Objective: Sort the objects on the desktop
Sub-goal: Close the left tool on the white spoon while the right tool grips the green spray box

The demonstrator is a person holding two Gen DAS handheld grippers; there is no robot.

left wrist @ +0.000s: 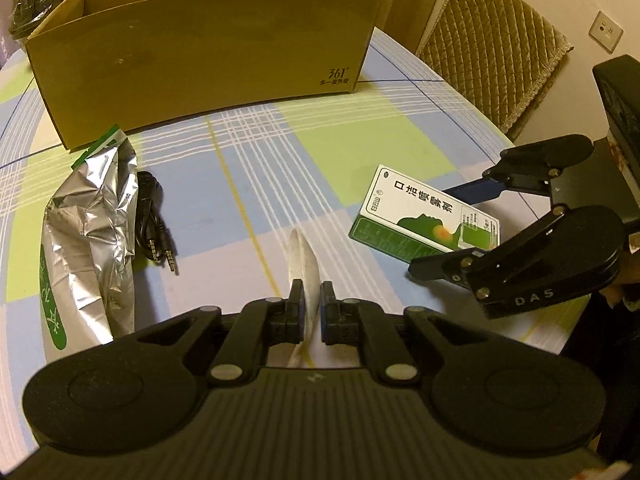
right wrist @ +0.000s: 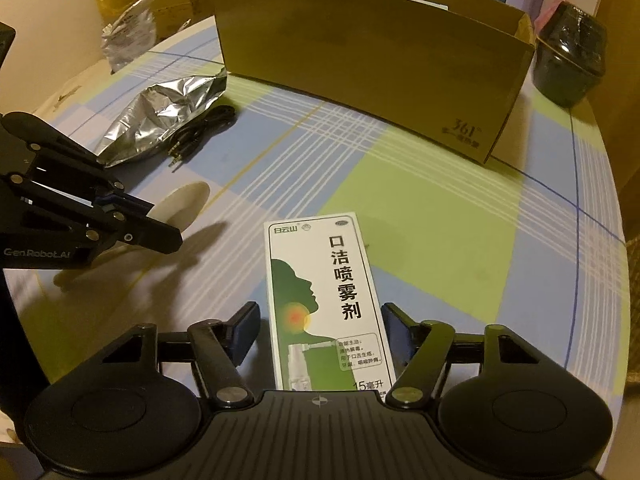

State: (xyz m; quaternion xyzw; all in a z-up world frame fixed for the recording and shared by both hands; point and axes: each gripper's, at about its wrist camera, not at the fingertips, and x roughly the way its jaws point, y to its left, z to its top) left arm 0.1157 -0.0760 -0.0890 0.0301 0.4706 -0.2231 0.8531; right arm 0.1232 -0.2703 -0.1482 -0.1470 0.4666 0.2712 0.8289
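Observation:
My left gripper [left wrist: 311, 304] is shut on a thin white disc [left wrist: 305, 260], held on edge above the tablecloth; the disc also shows in the right wrist view [right wrist: 185, 204]. My right gripper [right wrist: 320, 334] is open, its fingers on either side of a green and white spray box [right wrist: 324, 300] that lies flat on the table. The same box shows in the left wrist view [left wrist: 424, 216] with the right gripper [left wrist: 444, 228] around it. An open cardboard box [left wrist: 200, 52] stands at the back of the table.
A crumpled silver foil bag [left wrist: 88, 232] and a black audio cable [left wrist: 154, 224] lie to the left. A black wrapped container [right wrist: 568, 56] stands right of the cardboard box. A padded chair [left wrist: 492, 44] stands beyond the table's right edge.

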